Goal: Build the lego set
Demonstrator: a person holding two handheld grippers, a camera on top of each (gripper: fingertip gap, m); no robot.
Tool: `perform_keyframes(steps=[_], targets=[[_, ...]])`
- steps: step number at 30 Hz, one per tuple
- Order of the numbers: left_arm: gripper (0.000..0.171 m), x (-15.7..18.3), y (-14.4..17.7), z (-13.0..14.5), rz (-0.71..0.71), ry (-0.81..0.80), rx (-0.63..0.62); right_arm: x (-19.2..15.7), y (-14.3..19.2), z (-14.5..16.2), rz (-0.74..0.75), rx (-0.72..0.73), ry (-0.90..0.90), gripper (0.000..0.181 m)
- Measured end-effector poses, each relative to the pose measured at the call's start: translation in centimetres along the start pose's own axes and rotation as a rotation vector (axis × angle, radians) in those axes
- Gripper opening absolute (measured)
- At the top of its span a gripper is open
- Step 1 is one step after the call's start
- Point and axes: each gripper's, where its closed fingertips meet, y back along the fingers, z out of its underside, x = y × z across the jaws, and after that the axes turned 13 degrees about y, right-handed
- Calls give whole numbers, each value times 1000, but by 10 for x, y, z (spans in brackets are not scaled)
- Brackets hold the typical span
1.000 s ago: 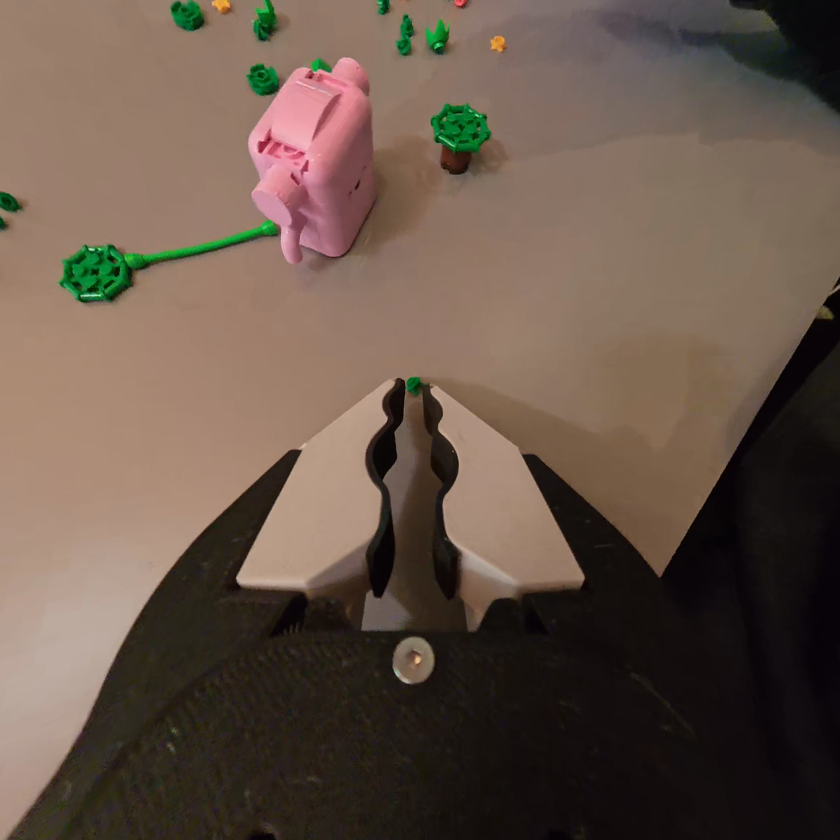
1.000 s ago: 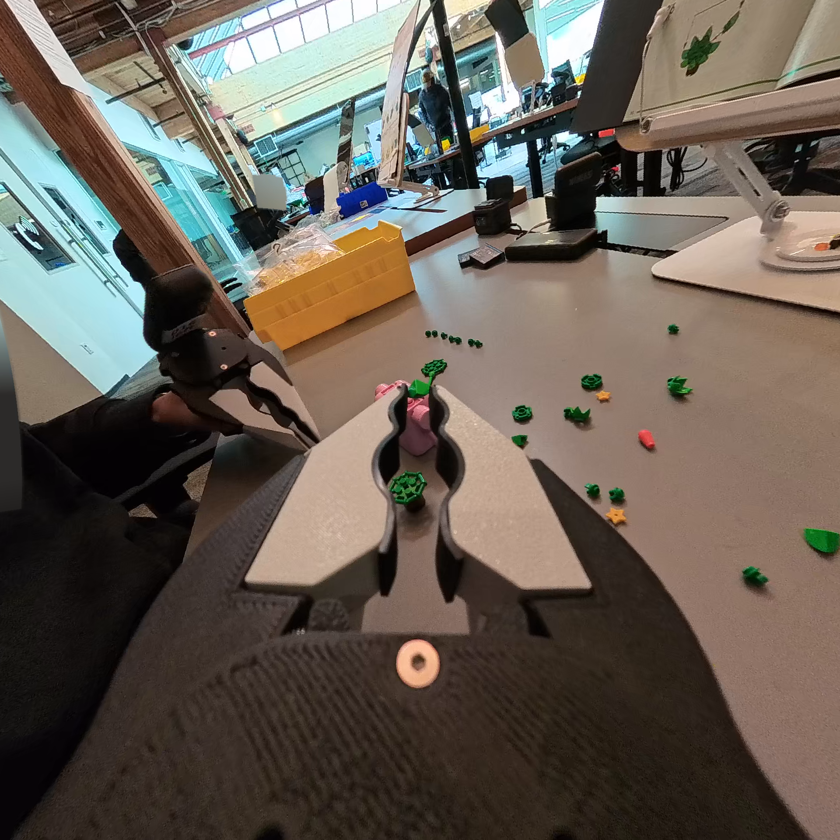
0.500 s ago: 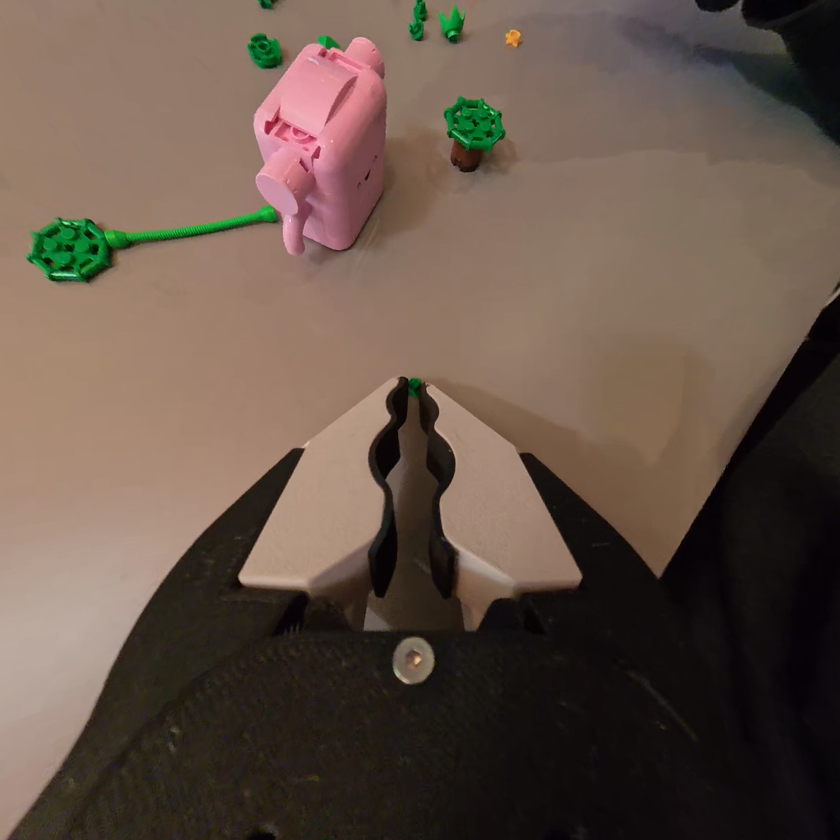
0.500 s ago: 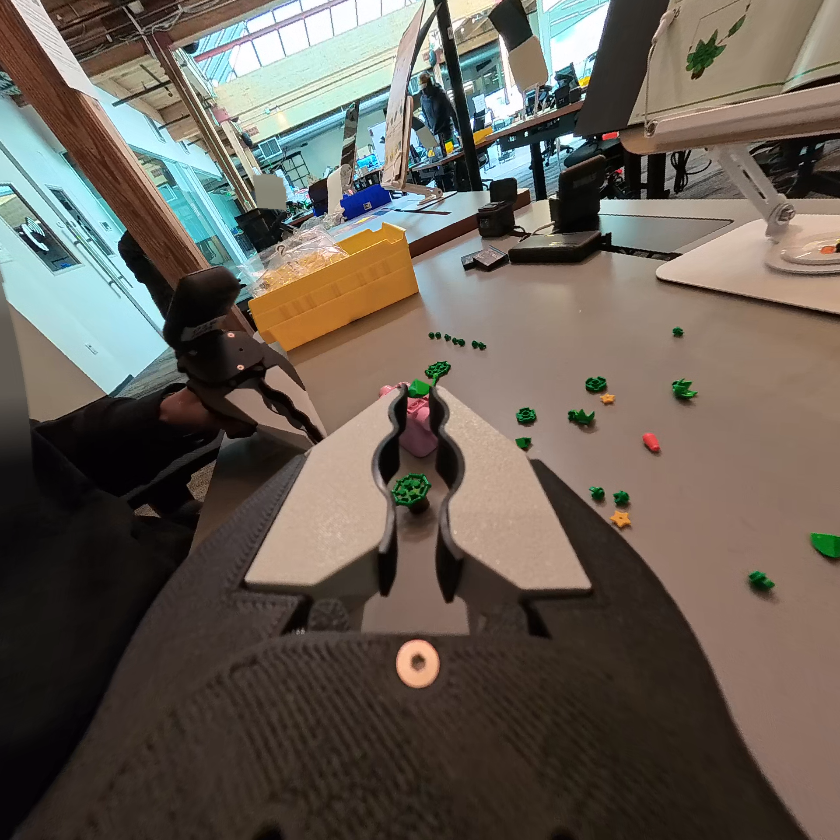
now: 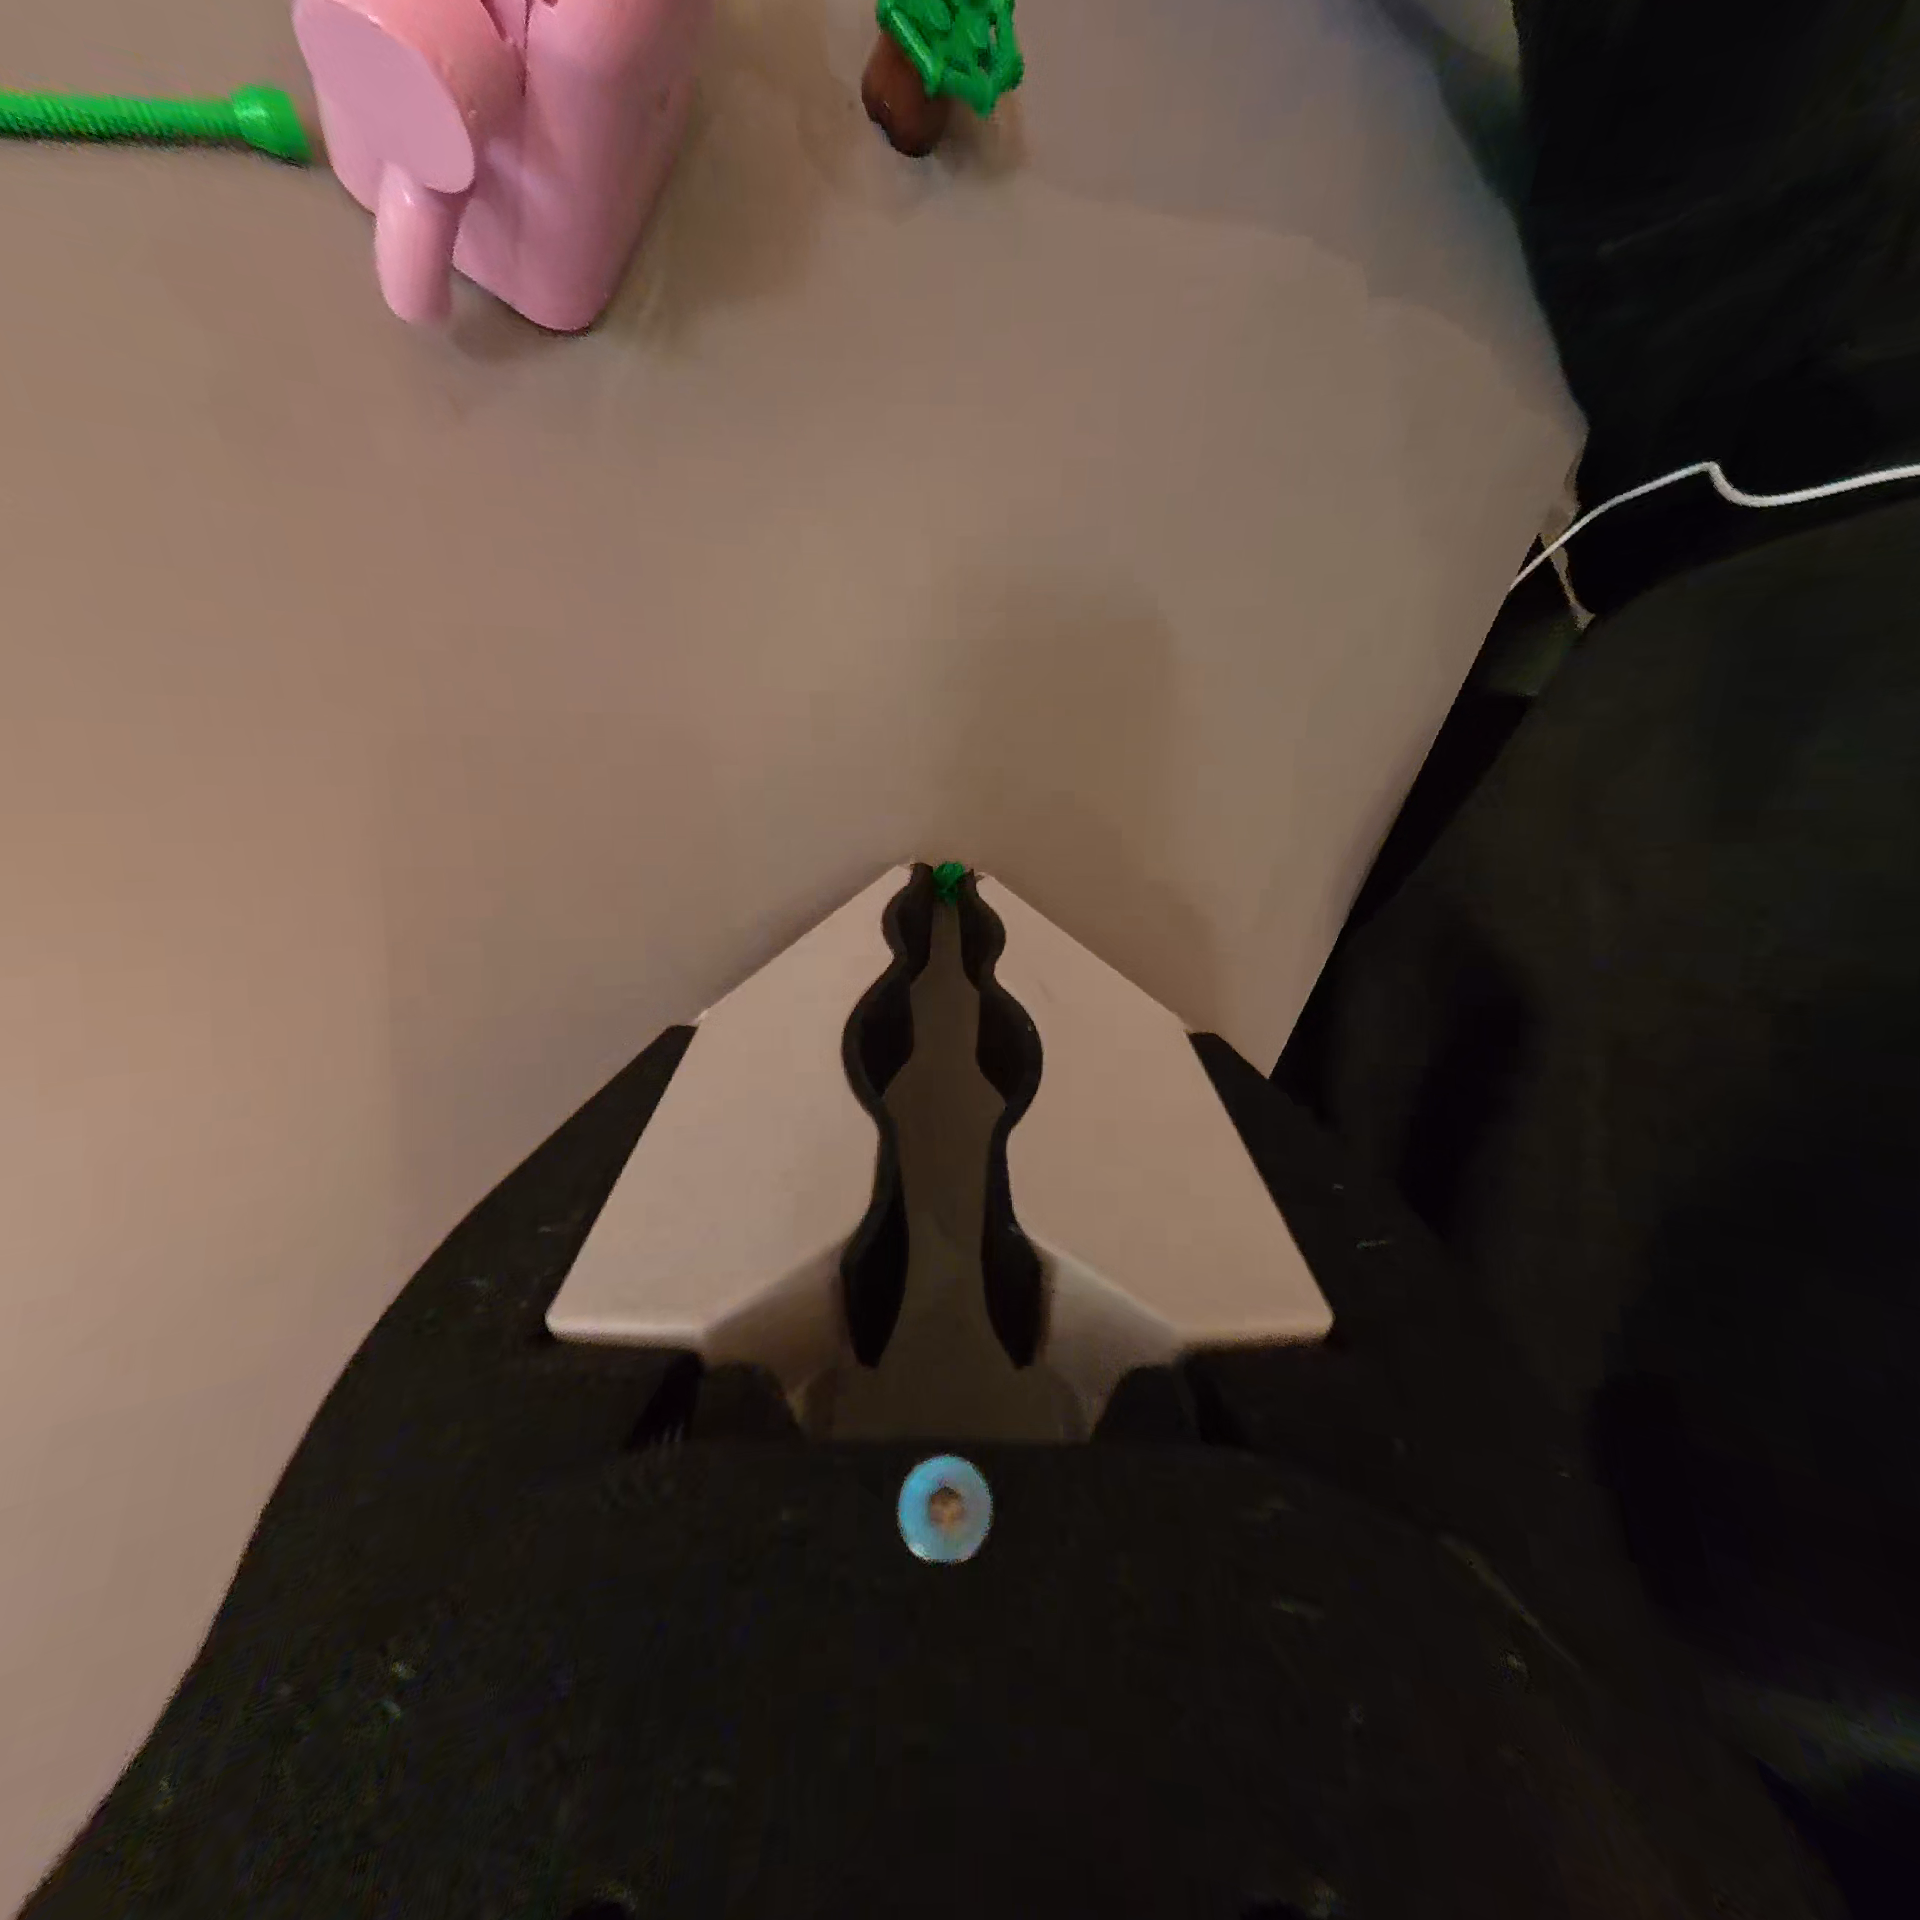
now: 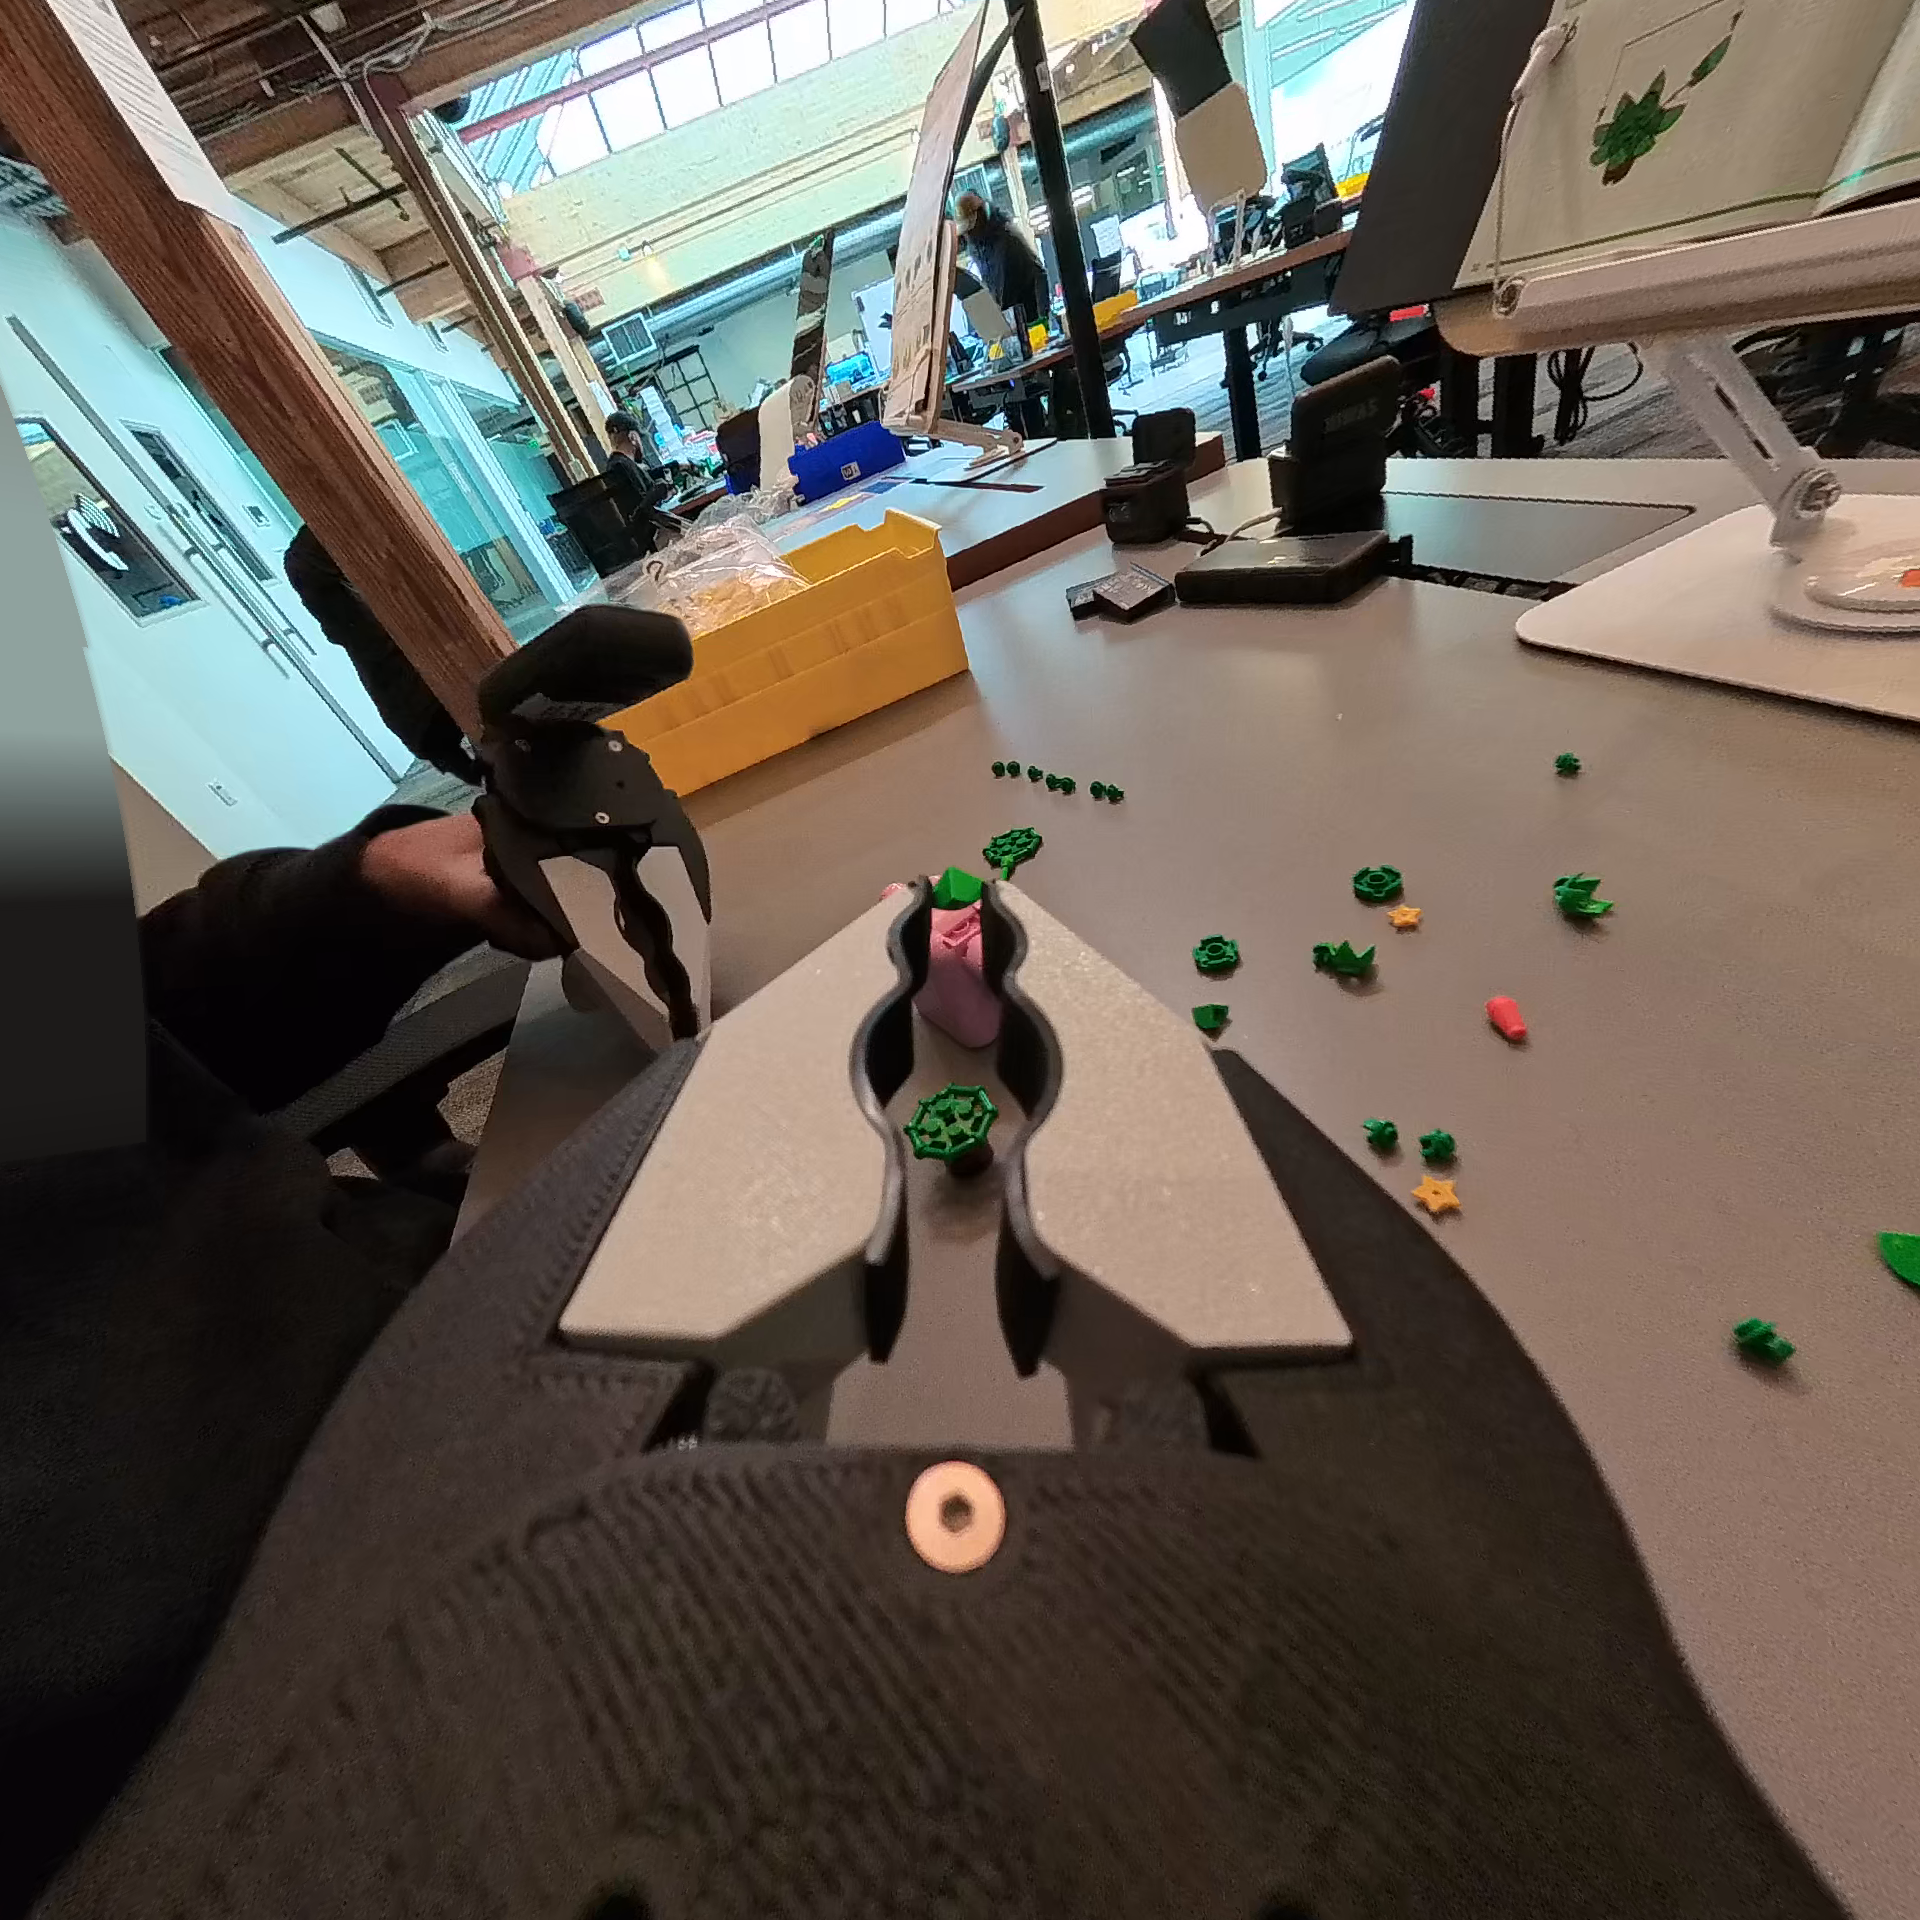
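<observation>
A: On the left, our left gripper (image 5: 945, 883) pinches a tiny green piece (image 5: 948, 879) at its very tips, the jaws nearly closed on it, above the grey table (image 5: 520, 623). Ahead of this gripper and to its left lies a green stem (image 5: 156, 116), with its end next to the pink block (image 5: 499, 156).

B: And just right of the pink block stands the small tree (image 5: 940, 62), green top on a brown trunk, apart from the block. We also see the left gripper from the right wrist view, pointing down over the table's near edge.

A: Our right gripper (image 6: 954, 894) has its jaws narrow, with a small gap, and they hold nothing. We see the tree and the pink block through that gap, ahead of the tips.

B: To the right of this gripper, loose pieces are scattered on the table: green leaves (image 6: 1343, 957), yellow stars (image 6: 1437, 1195) and one red piece (image 6: 1505, 1017).
</observation>
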Motion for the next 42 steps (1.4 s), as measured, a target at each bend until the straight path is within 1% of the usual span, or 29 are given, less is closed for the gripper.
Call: perform_keyframes(steps=[4, 9, 11, 12, 15, 19, 22, 25, 30, 35, 42], targets=[[1, -5, 2, -3, -44, -3, -80, -1, 0, 0, -3, -1, -1, 7], [3, -11, 0, -15, -60, -24, -116, -2, 0, -1, -6, -1, 3, 7], [7, -13, 0, -22, -66, -37, -97, -2, 0, -1, -5, -1, 3, 7], [9, -14, 1, -26, -75, -47, -73, -2, 0, -1, -6, 0, 1, 7], [8, -15, 6, -36, -98, -74, 17, -2, 0, -2, -11, 5, -5, 7], [4, -11, 9, -31, -115, -98, 79, -5, -1, -1, -20, 3, -5, 7], [2, -10, 12, -29, -190, -164, 150, -6, -3, 0, -28, -1, -9, 7], [3, -7, 12, -30, -232, -198, 197, -8, -4, 2, -36, -7, -16, 7], [5, -19, 5, -28, -275, -156, 157, -8, -5, 4, -33, -15, -10, 7], [12, -18, 2, -30, -197, -57, 160, -6, -3, 0, -22, -3, -5, 7], [12, -15, -3, -32, -169, -23, 173, -12, -3, -3, -34, 2, 10, 7]])
